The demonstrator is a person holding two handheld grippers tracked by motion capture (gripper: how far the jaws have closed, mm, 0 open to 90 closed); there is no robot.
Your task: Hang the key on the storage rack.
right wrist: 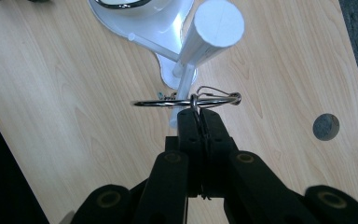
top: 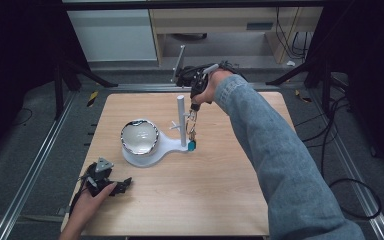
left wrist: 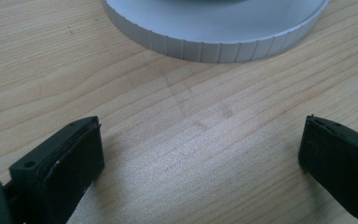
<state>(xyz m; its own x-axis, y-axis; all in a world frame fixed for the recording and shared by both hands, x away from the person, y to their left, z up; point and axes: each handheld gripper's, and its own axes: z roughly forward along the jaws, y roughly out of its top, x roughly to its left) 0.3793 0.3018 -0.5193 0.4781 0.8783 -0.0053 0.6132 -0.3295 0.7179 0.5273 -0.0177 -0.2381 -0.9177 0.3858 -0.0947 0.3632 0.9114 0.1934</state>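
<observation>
A white stand (top: 169, 145) rests mid-table, with an upright post (top: 181, 117) and short side pegs. A shiny metal bowl (top: 139, 136) sits in its round base. My right gripper (top: 195, 106) reaches in from the far side beside the post, shut on a metal key ring (right wrist: 186, 101). In the right gripper view (right wrist: 199, 114) the ring lies across one peg (right wrist: 182, 86) below the post top (right wrist: 218, 23). Keys and a teal tag (top: 192, 145) dangle from the ring down to the base. My left gripper (top: 124, 184) lies open on the table at the near left, with bare wood between its jaws (left wrist: 200, 154).
The ribbed rim of the stand's round base (left wrist: 214, 44) lies just ahead of the left jaws. A round hole (right wrist: 326, 127) is cut in the tabletop near the stand. Metal rails and cables run on the floor on both sides of the table.
</observation>
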